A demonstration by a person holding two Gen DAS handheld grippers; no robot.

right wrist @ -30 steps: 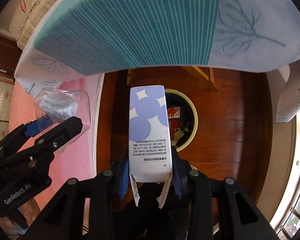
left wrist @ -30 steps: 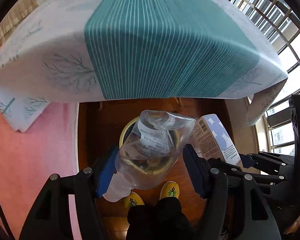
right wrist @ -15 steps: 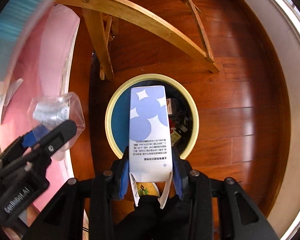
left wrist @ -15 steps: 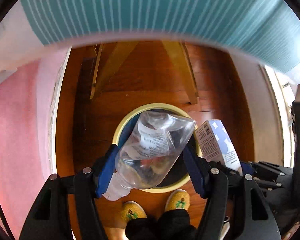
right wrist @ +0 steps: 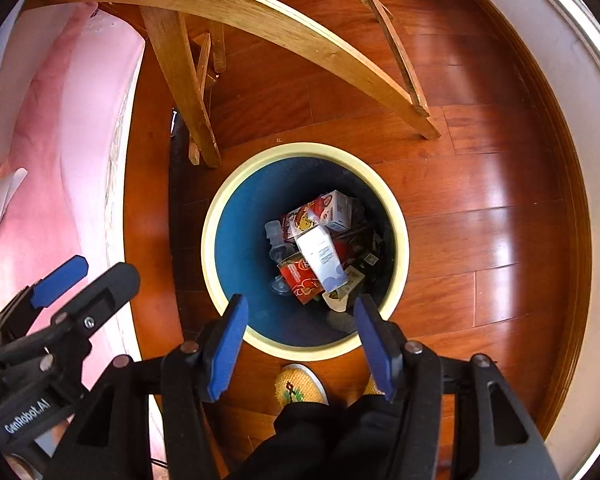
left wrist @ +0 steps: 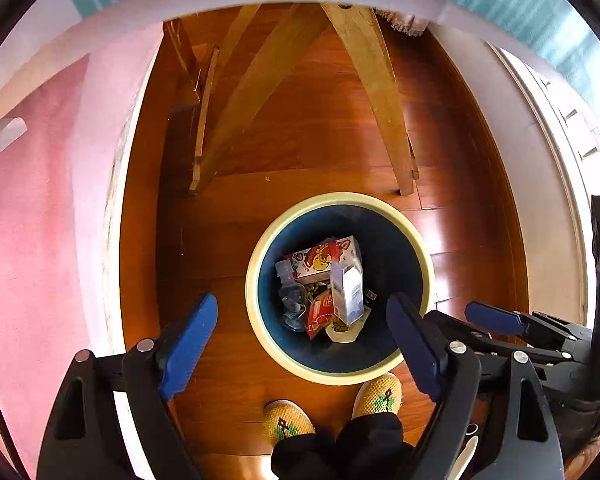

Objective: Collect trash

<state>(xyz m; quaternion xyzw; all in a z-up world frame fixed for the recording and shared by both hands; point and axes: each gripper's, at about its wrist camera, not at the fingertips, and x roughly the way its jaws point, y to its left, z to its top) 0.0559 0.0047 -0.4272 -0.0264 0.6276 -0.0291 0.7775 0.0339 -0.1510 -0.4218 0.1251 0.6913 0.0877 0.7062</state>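
Release step is in hand: both tools, left [left wrist: 302,346] and right [right wrist: 300,344], are opening with nothing between them above the round cream-rimmed blue bin [left wrist: 260,264], where the white carton [left wrist: 347,294] and clear plastic bottle [left wrist: 290,300] lie. Next move, I judge: lift away for more trash.

Both tools lowered over bin [left wrist: 256,280]. Left tool [left wrist: 302,316] jaws opening, bottle [left wrist: 290,300] gone from them, now in bin. Right tool [right wrist: 298,312] jaws opening; carton [right wrist: 322,258] dropped onto trash inside.
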